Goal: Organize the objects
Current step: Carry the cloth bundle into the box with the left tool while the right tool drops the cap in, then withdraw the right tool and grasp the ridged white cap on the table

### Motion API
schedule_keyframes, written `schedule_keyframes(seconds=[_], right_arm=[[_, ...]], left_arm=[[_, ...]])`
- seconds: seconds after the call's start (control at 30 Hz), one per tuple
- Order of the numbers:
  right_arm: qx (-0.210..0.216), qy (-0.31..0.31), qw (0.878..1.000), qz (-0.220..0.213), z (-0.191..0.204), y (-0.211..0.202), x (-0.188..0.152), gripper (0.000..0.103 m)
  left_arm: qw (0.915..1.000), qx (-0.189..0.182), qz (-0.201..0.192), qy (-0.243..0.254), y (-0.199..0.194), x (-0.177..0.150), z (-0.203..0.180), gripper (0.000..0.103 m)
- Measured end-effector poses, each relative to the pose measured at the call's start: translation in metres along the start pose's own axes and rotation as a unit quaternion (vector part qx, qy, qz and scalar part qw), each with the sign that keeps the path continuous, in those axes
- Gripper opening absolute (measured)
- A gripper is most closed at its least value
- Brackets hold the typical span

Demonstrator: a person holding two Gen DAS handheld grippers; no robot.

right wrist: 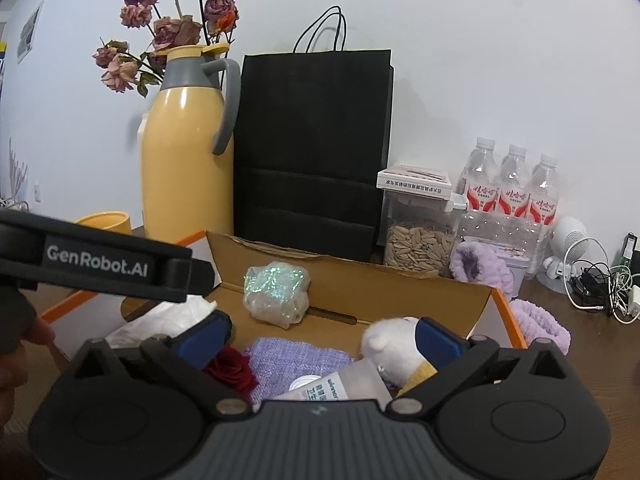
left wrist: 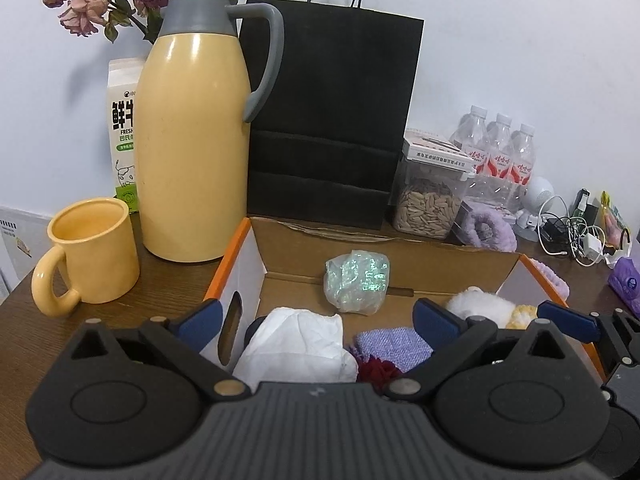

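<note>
an open cardboard box [left wrist: 400, 248] w/ orange edges sits on a dark wood table [left wrist: 168, 280], and both hand-held grippers hang over its near side. the left gripper [left wrist: 320, 324] has its blue-padded fingers [left wrist: 196, 322] spread wide w/ nothing pinched between them; below them lies a crumpled white tissue [left wrist: 300, 340]. the right gripper [right wrist: 322, 336] is also spread wide, gripping nothing, its right pad just beside a white plush toy [right wrist: 390, 344] in the box; whether they touch i can't tell. inside the box: a shiny iridescent wrapped bundle [left wrist: 357, 282] near the back wall, a lilac knitted cloth [right wrist: 296, 364] in the middle, a dark red fabric rose [right wrist: 234, 370] beside it, and a frosted tube [right wrist: 344, 386] lying on its side at the near edge. behind the box, left to right: a yellow mug [left wrist: 90, 252], a tall yellow thermos jug [left wrist: 196, 140] w/ grey collar and handle, a milk carton [left wrist: 124, 132] behind the jug, dried pink flowers [right wrist: 160, 36] above it, a black paper bag [left wrist: 332, 120] upright against the wall, a clear jar of seeds [left wrist: 430, 200], and 3 water bottles [right wrist: 510, 188]. lilac fluffy slippers [right wrist: 480, 266] sit to the right of the box, w/ a tangle of white cables [right wrist: 604, 284] further right.
</note>
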State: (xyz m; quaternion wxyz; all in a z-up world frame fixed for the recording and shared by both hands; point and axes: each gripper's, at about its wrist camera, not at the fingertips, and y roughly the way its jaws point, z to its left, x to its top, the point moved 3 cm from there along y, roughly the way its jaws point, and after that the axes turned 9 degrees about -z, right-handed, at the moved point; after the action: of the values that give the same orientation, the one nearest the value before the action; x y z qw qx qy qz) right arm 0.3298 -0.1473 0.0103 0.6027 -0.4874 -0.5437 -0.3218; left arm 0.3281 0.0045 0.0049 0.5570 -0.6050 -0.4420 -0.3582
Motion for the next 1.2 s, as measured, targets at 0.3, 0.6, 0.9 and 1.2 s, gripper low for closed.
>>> schedule_keyframes(seconds=[0.3, 0.6, 0.9, 1.2], right_arm=[[-0.001, -0.008, 1.000, -0.021, 0.003, -0.026, 0.004, 0.103], [-0.006, -0.025, 0.999, -0.035, 0.007, -0.063, -0.005, 0.103], [0.001, -0.023, 1.000, -0.019, 0.008, -0.095, -0.026, 0.103], [0.003, -0.021, 0.999, 0.029, 0.007, -0.108, -0.054, 0.099]], left_arm=[[0.9997, -0.008, -0.023, 0.001, -0.022, 0.002, -0.004, 0.103], [0.9977, -0.020, -0.062, 0.017, -0.058, -0.002, -0.007, 0.103], [0.9978, -0.023, -0.055, 0.027, -0.084, -0.024, 0.000, 0.103], [0.9993, -0.016, -0.020, 0.029, -0.093, -0.054, 0.014, 0.103]])
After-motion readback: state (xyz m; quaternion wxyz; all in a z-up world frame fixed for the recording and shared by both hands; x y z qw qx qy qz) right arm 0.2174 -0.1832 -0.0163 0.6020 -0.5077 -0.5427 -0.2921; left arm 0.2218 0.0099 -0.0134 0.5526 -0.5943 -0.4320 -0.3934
